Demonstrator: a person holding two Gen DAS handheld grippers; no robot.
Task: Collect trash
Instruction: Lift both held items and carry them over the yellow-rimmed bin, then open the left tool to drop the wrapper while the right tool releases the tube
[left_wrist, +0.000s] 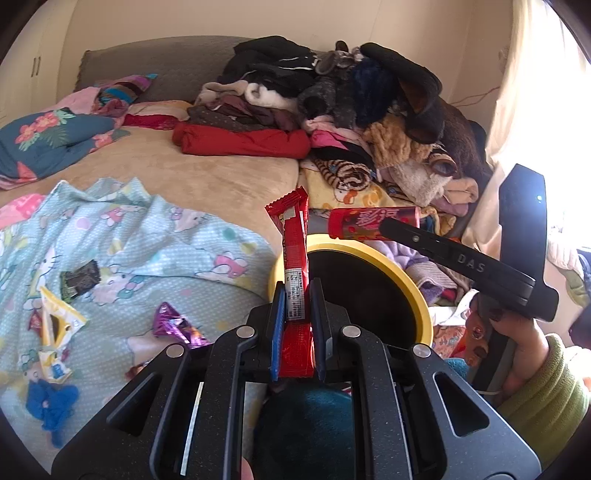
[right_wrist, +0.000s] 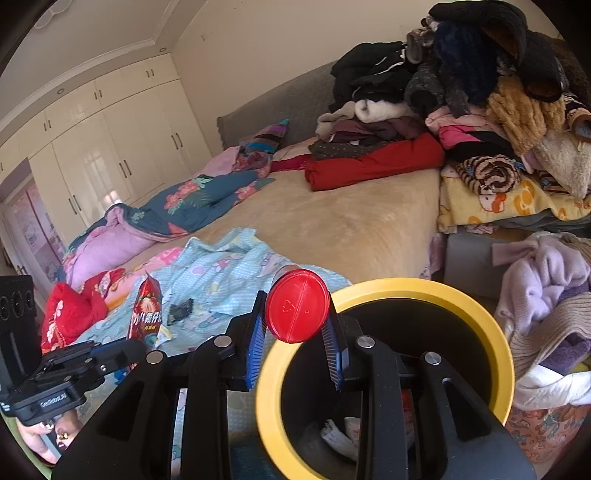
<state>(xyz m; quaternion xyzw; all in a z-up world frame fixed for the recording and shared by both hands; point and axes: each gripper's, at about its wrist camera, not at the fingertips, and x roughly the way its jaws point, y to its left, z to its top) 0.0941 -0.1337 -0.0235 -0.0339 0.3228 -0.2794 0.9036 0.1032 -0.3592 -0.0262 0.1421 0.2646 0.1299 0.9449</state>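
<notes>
Item one: our left gripper (left_wrist: 297, 295), lower centre of the left wrist view, jaws nearly together and pinched on a red wrapper (left_wrist: 295, 254) that stands upright between the blue pads.

Item two: our right gripper (right_wrist: 295, 328), centre of the right wrist view, jaws part open and clamped on a red candy tube (right_wrist: 297, 311), cap end toward the camera. In the left view we see this tube at centre right, lying level above the bin.

Item three: yellow-rimmed bin (right_wrist: 480, 314), black inside, lower right of the right view, beside the bed; crumpled white scraps (right_wrist: 338, 435) lie at its bottom. Both held pieces sit at or over its rim.

Item four: loose trash on the pale blue cartoon blanket (left_wrist: 147, 236), lower left of the left view: a purple wrapper (left_wrist: 177, 326), a yellow and white packet (left_wrist: 55, 317), a dark wrapper (left_wrist: 79, 282).

Item five: clothes pile (left_wrist: 332, 99), upper centre.

Item six: green sleeve (left_wrist: 546, 398), lower right.
</notes>
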